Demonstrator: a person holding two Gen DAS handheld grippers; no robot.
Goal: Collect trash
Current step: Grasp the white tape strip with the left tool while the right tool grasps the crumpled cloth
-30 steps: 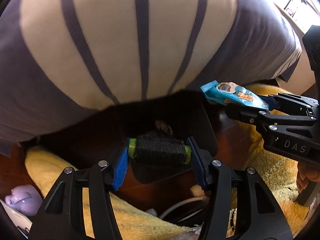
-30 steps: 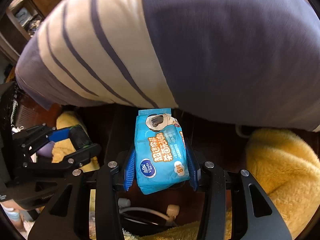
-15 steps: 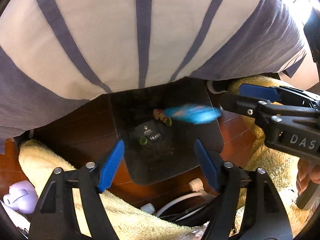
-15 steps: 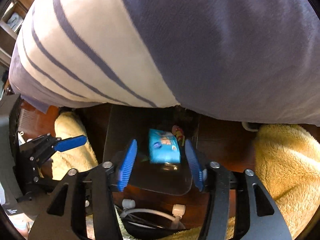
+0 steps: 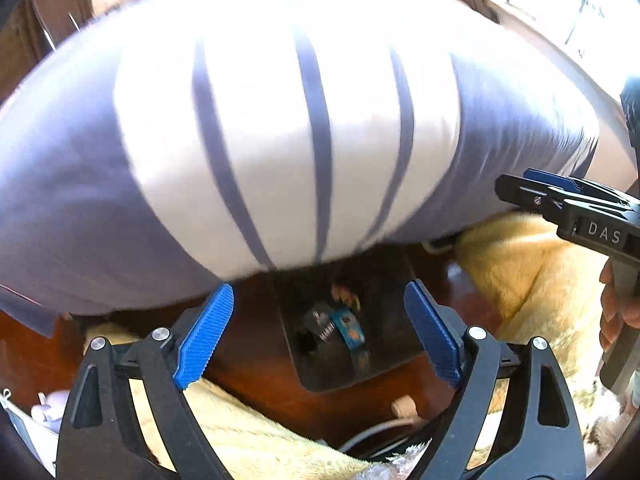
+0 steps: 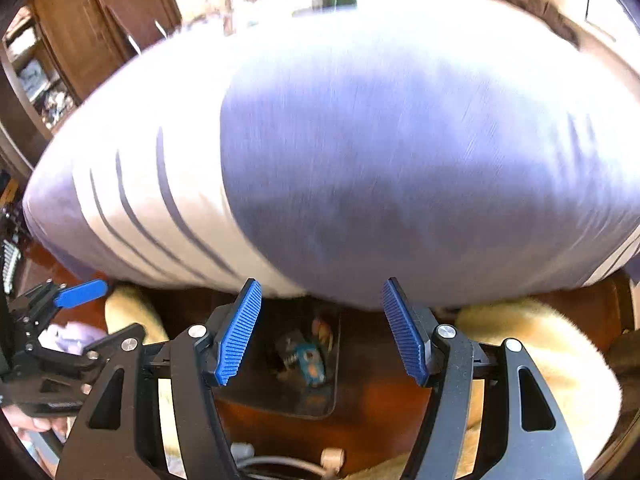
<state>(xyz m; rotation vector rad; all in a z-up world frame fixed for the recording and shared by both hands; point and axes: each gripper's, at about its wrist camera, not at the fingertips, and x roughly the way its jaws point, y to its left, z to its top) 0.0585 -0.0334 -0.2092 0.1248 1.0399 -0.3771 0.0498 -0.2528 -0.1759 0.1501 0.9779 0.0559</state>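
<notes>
A dark rectangular bin (image 5: 380, 364) stands on the wooden floor below both grippers; it also shows in the right wrist view (image 6: 320, 400). Inside it lie the blue wipes packet (image 5: 350, 330), a black spool (image 5: 320, 322) and a small orange wrapper (image 5: 346, 296). The packet also shows in the right wrist view (image 6: 310, 362). My left gripper (image 5: 318, 338) is open and empty, high above the bin. My right gripper (image 6: 322, 330) is open and empty too, and shows in the left wrist view (image 5: 520, 190) at the right.
A large purple and white striped cushion (image 5: 280, 140) fills the upper view, overhanging the bin. Yellow fluffy blankets (image 5: 532, 280) lie on both sides of the bin. White cables and a plug (image 5: 404, 408) lie on the floor in front. Wooden shelves (image 6: 44, 80) stand at left.
Both grippers opened: the spool and the wipes packet dropped into the bin. Both grippers then rose and pulled back, so the bin looks smaller.
</notes>
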